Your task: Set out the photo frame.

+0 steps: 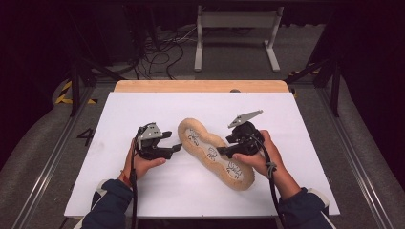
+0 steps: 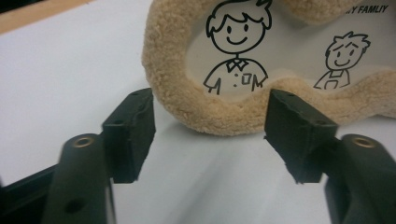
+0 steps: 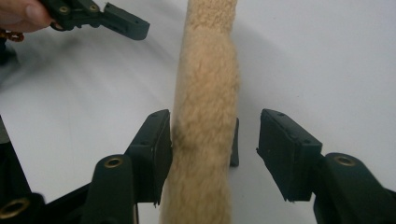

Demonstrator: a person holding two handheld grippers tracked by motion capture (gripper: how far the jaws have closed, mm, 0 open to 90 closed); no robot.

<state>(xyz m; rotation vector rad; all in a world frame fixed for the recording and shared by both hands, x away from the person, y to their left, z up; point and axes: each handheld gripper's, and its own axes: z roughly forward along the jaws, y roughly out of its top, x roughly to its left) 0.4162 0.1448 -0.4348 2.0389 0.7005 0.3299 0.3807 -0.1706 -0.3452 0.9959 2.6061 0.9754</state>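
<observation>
A tan plush-rimmed picture frame (image 1: 184,130) with a wavy outline lies slantwise on the white board (image 1: 143,191). Its pale panel carries black cartoon figures (image 2: 236,42). My left gripper (image 1: 173,141) sits by the frame's near-left lobe, jaws open and empty, with the fuzzy rim (image 2: 205,112) just beyond its fingertips (image 2: 135,126). My right gripper (image 1: 224,145) straddles the rim (image 3: 205,93) on the frame's right side. Its left pad lies against the plush and its right pad (image 3: 280,149) stands apart, so it is open. The left gripper's jaw (image 3: 123,22) appears at the top left of the right gripper view.
The board rests on a wooden table whose edge (image 1: 200,86) shows at the back. On the floor beyond it are a white metal stand (image 1: 236,33) and loose cables (image 1: 162,57). Dark frame rails (image 1: 336,90) flank the table.
</observation>
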